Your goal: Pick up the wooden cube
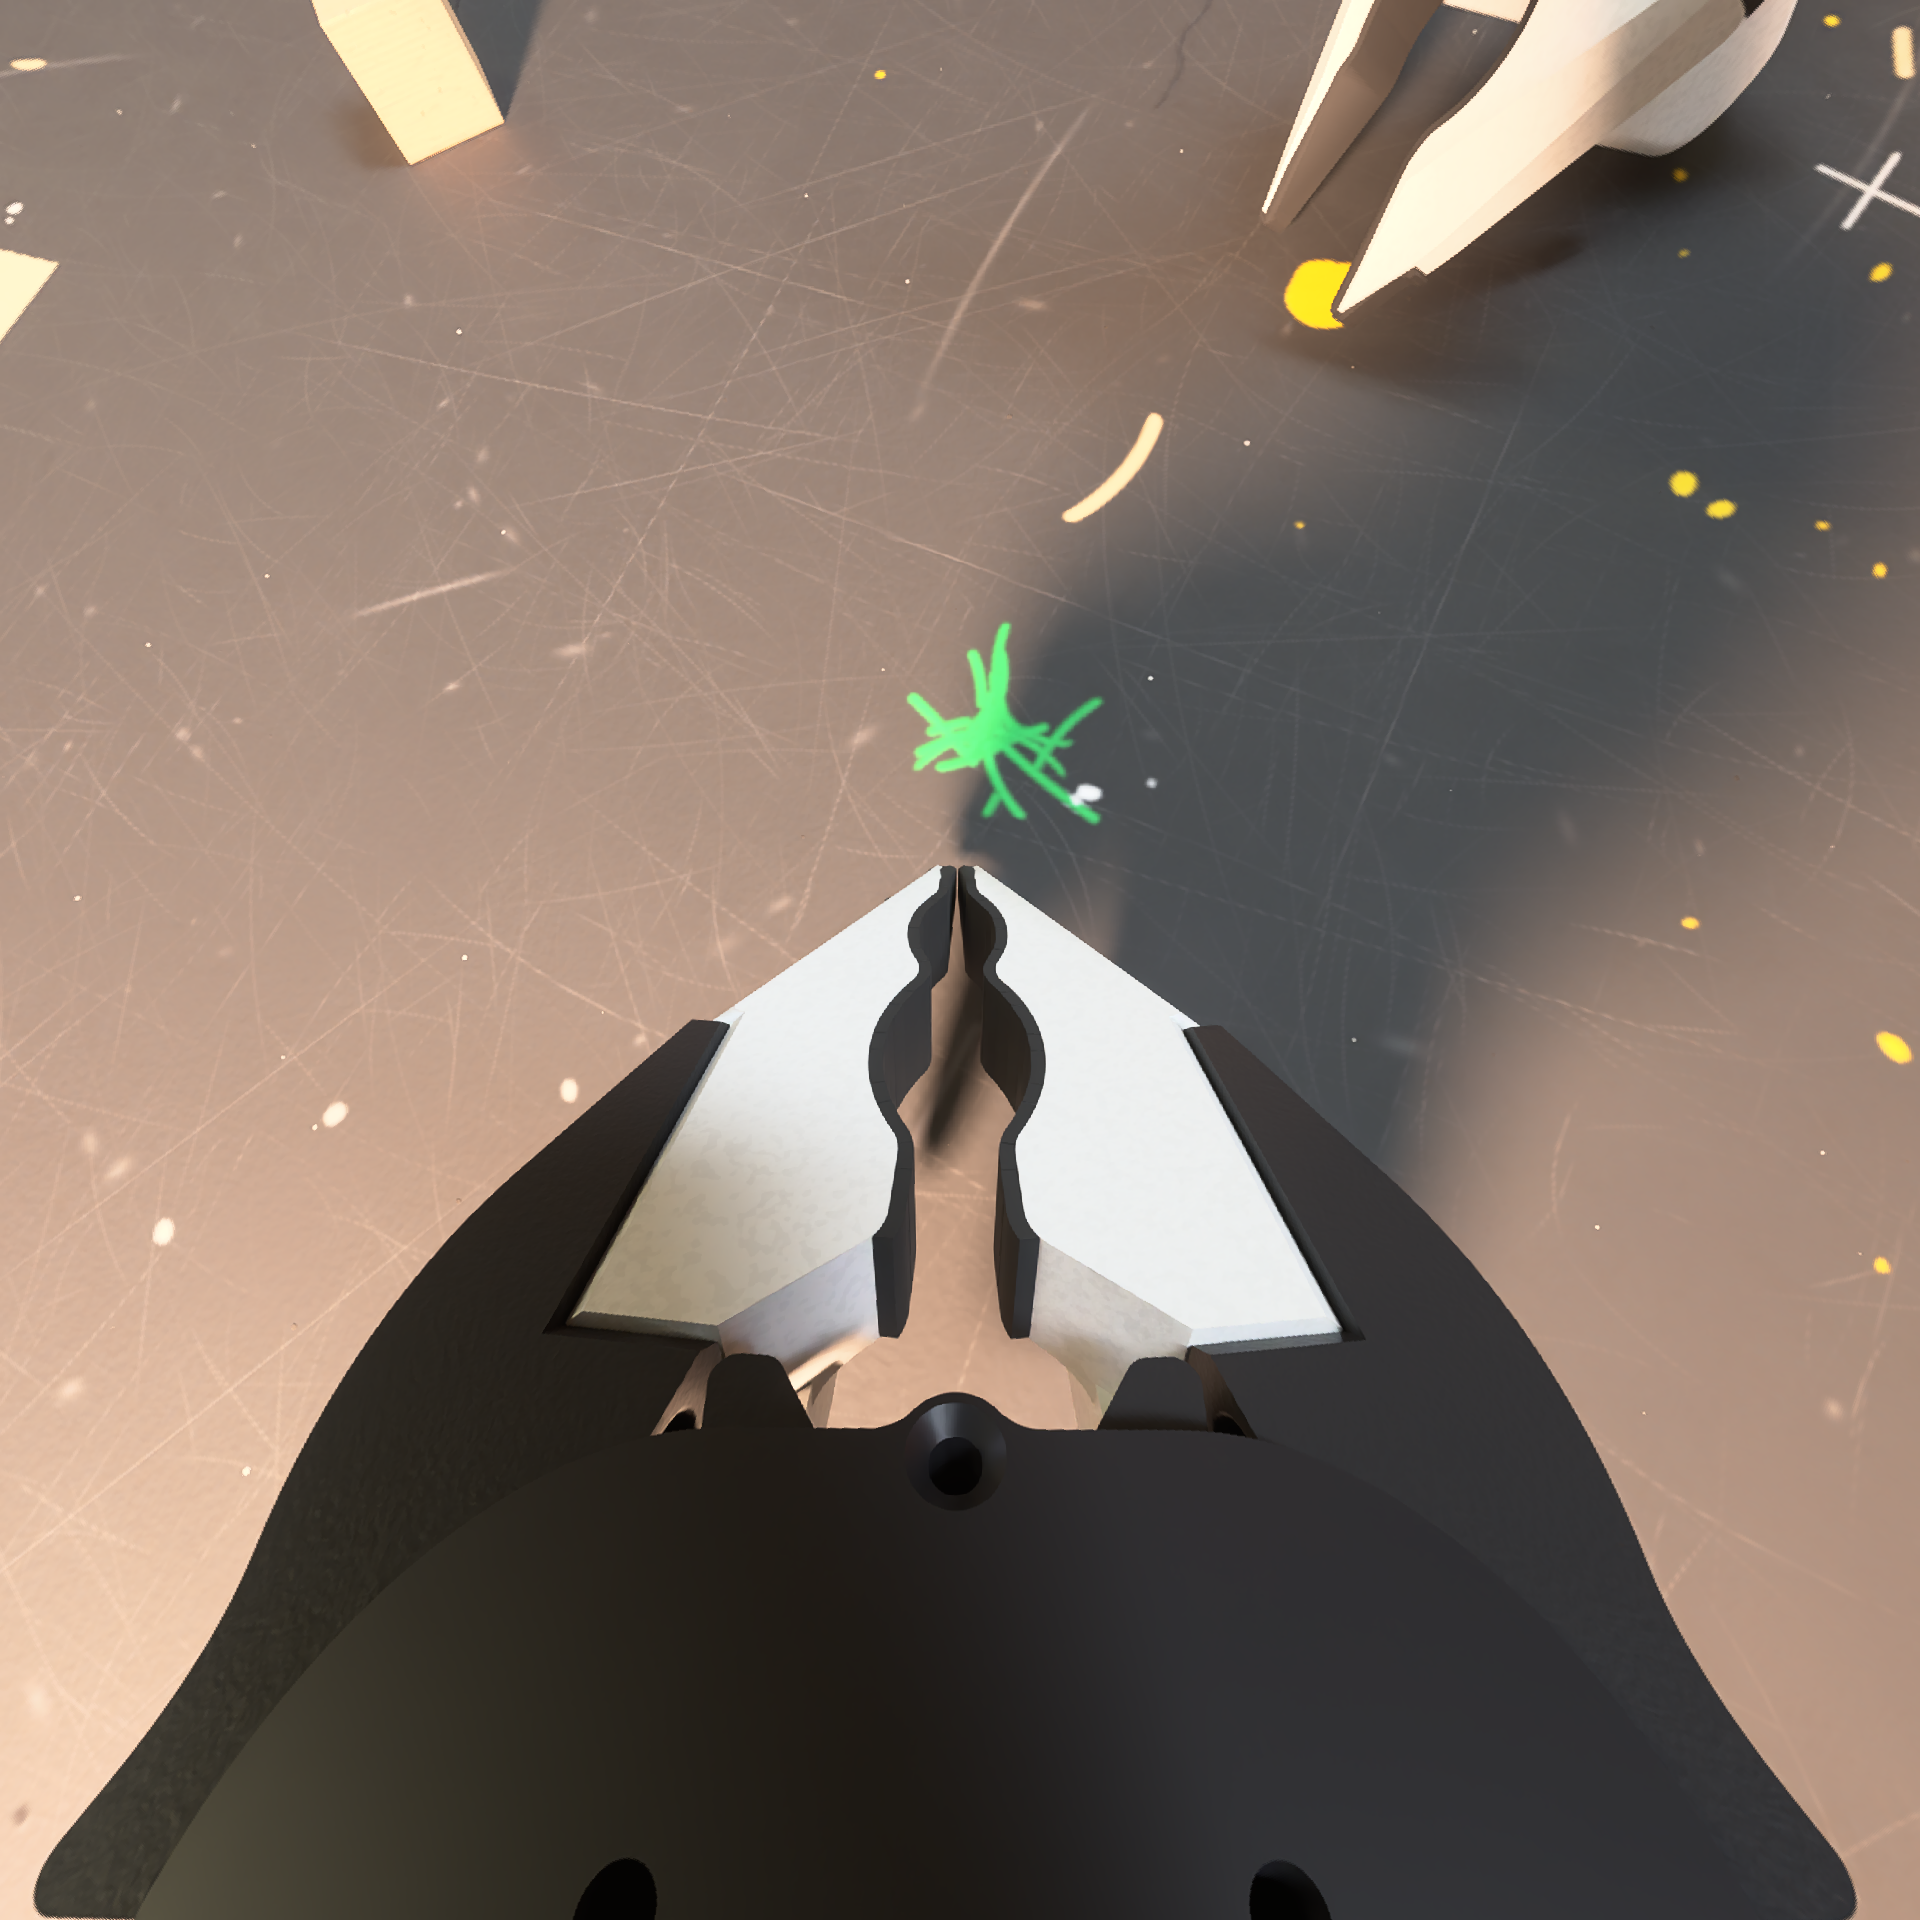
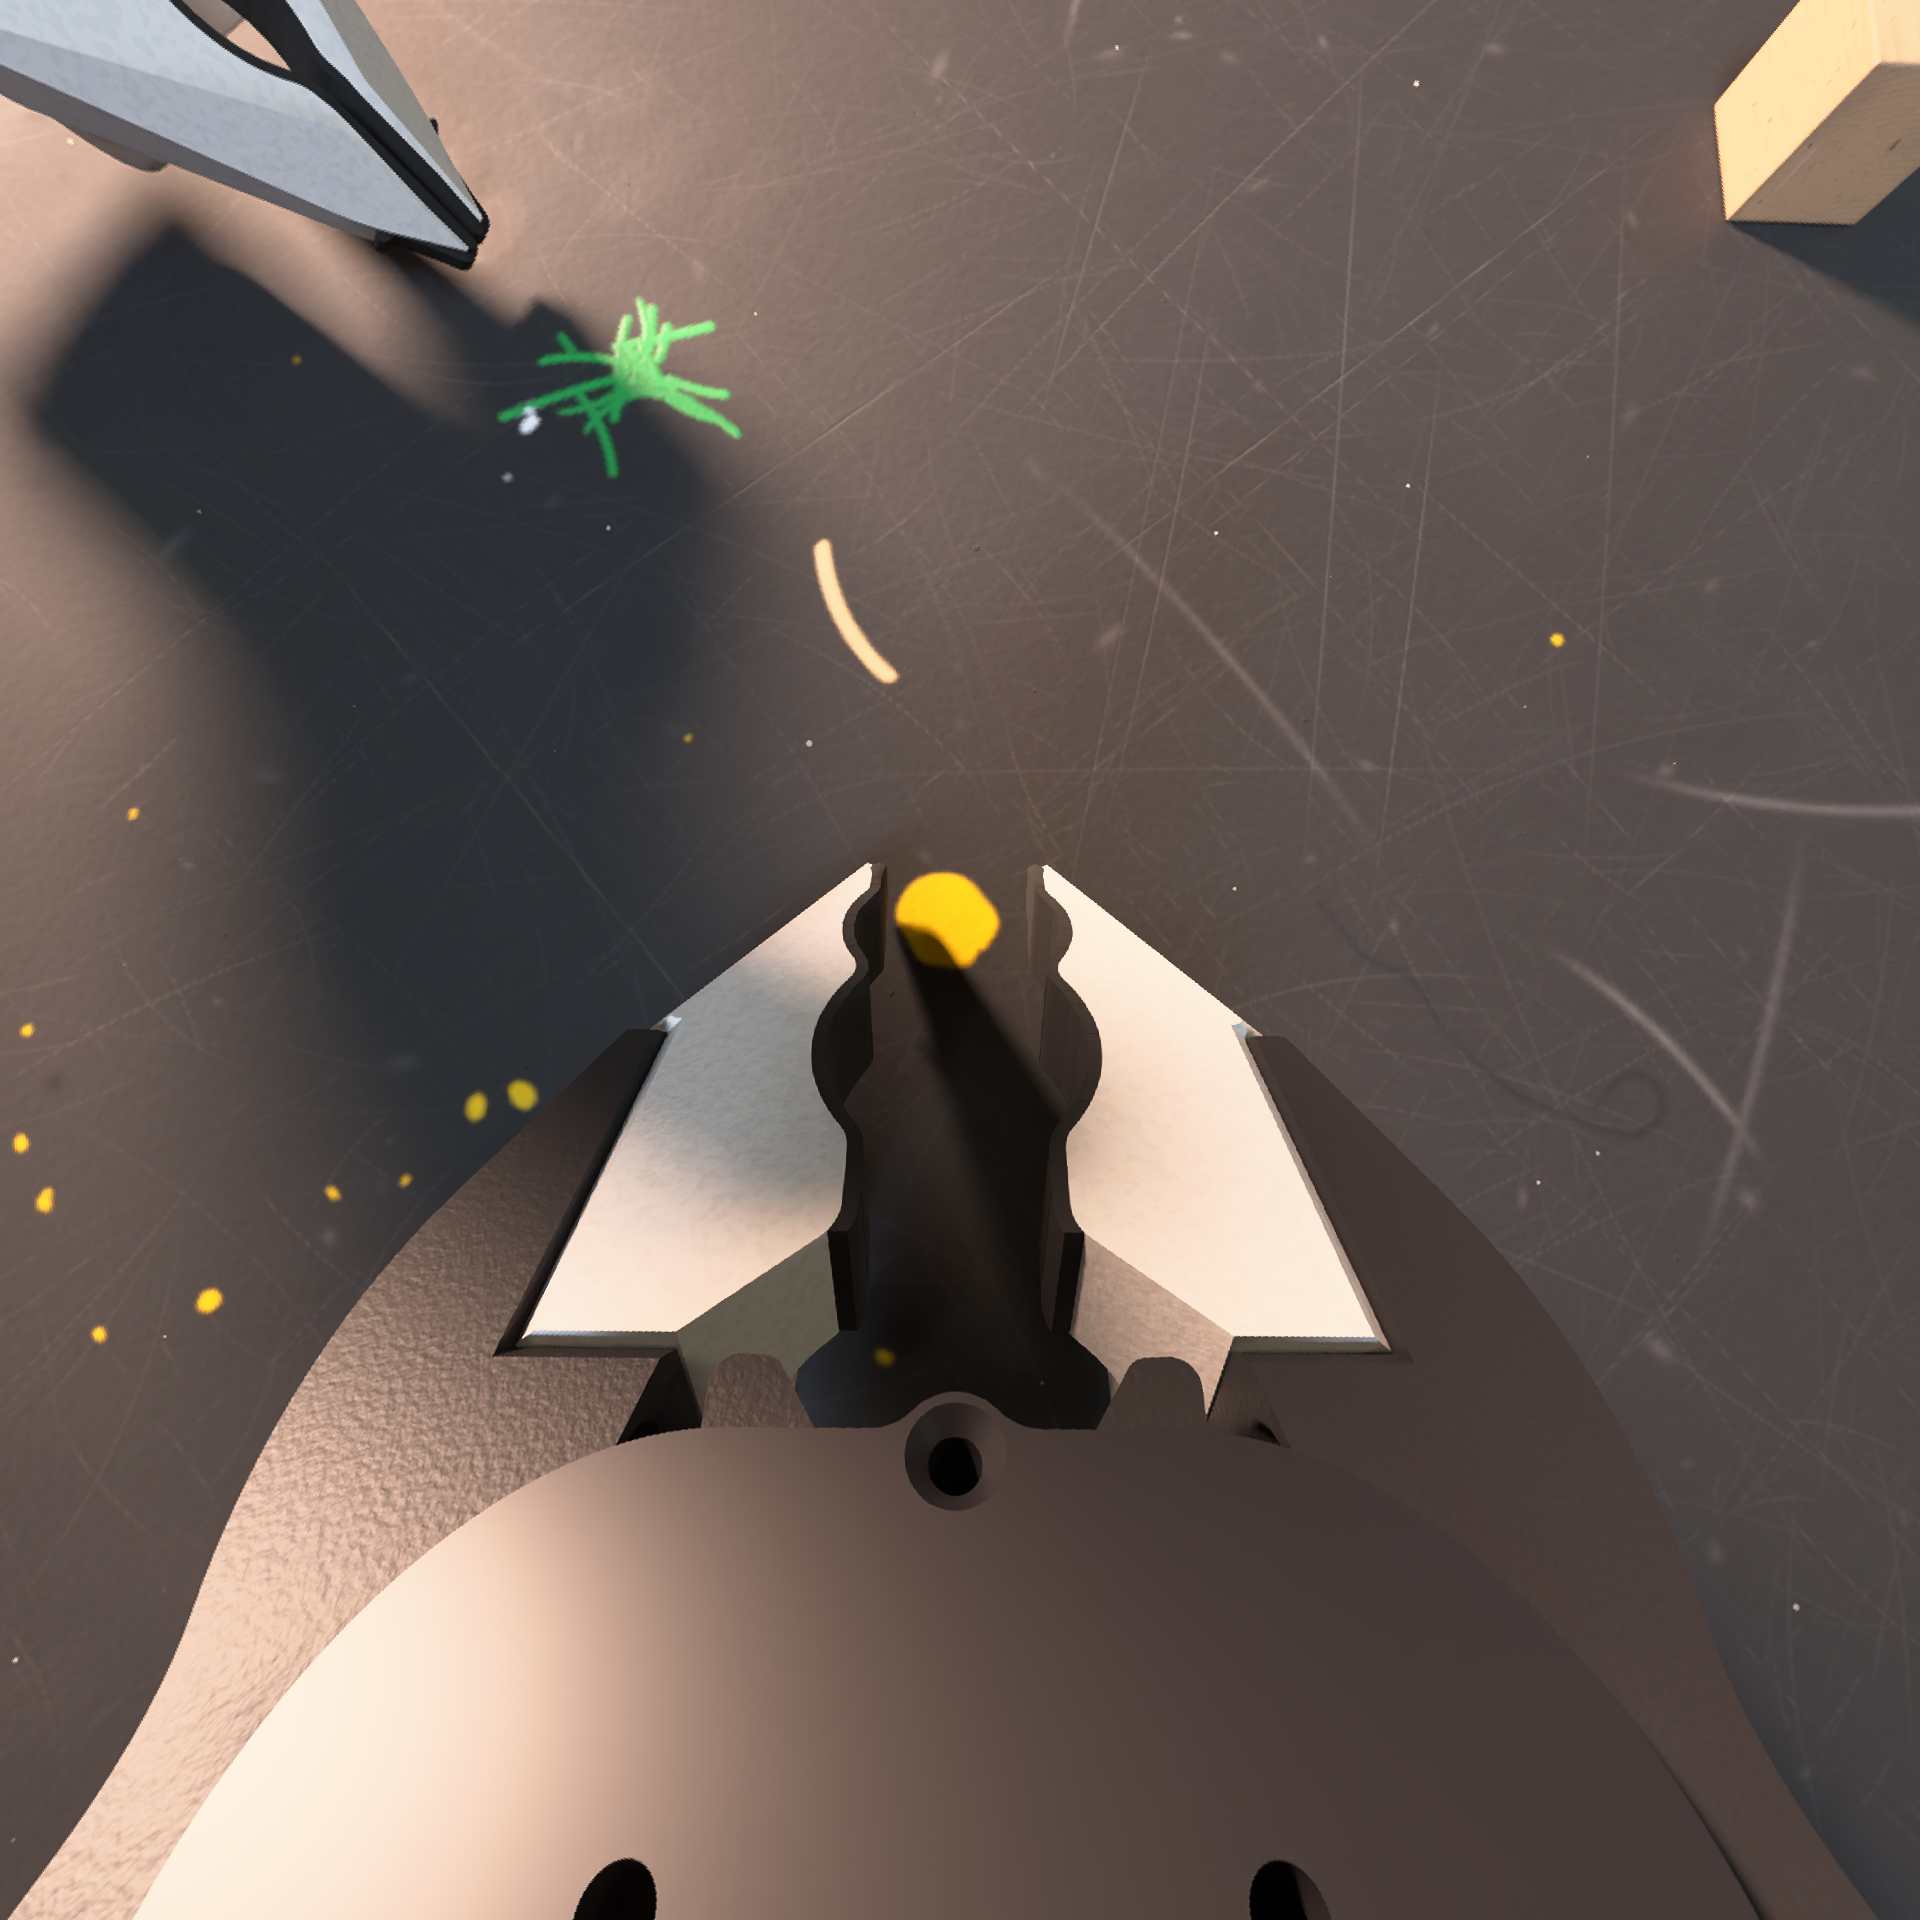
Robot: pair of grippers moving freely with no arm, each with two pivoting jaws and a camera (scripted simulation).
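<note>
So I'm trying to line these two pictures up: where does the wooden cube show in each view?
Left wrist view: the wooden cube sits at the top edge, left of centre, cut off by the frame, far ahead of the shut left gripper.
Right wrist view: the cube is in the top right corner, partly cut off, well away from the open right gripper.
Shared landmark: the green scribble on the table.

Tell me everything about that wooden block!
The wooden cube is pale, light-coloured wood with flat faces and sharp edges. It sits on the scratched dark table, casting a shadow beside it. Only part shows, cut off at the picture's edge. Nothing grips or touches it; both grippers are away from it.
</note>
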